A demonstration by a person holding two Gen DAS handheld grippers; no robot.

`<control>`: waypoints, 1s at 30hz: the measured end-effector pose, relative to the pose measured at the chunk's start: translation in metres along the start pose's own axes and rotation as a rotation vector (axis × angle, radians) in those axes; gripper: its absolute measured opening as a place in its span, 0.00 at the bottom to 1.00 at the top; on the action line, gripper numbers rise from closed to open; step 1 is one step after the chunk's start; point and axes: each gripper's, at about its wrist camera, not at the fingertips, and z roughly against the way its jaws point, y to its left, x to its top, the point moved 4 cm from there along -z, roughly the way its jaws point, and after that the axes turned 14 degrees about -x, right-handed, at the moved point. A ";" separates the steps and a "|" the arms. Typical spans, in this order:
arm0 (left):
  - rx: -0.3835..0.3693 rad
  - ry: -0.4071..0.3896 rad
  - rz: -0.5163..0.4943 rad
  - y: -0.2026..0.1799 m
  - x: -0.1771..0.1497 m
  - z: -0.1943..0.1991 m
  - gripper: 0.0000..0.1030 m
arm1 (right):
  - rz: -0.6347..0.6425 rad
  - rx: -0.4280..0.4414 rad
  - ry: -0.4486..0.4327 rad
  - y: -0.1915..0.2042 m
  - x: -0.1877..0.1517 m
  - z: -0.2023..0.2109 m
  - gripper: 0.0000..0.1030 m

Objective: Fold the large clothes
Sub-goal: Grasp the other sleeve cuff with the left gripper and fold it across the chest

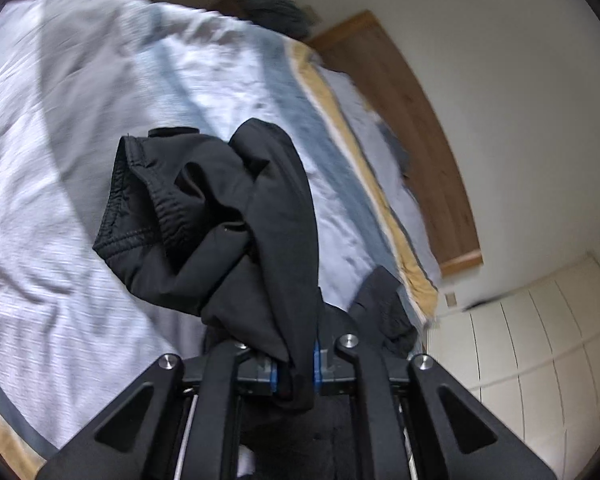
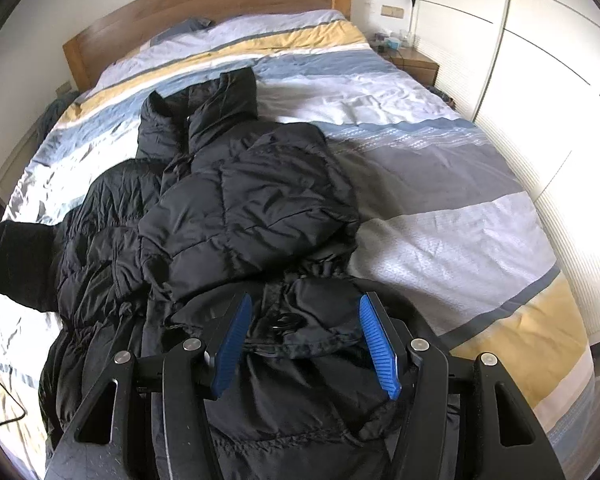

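Black puffer jacket (image 2: 236,208) lies crumpled on striped duvet (image 2: 440,184) of bed, collar toward wooden headboard (image 2: 204,4)

Left gripper (image 1: 295,376) clamped on black jacket cuff (image 1: 220,216), elastic hem bunched above blue pads

Right gripper (image 2: 306,344) half open over jacket hem, 2 blue pads (image 2: 232,348) clear of fabric

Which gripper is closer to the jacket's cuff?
Left. The left gripper is shut on the cuff end of the sleeve. The right gripper hangs open over the jacket, elsewhere.
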 end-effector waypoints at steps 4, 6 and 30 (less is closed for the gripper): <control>-0.047 0.050 -0.077 -0.054 -0.019 -0.021 0.09 | -0.016 0.015 -0.004 -0.015 -0.001 -0.003 0.54; -0.069 0.073 -0.108 -0.079 -0.035 -0.032 0.09 | -0.028 0.021 -0.005 -0.024 -0.001 -0.005 0.54; 0.036 0.532 -0.312 -0.165 -0.339 -0.177 0.09 | -0.139 -0.053 0.027 -0.173 -0.024 -0.029 0.54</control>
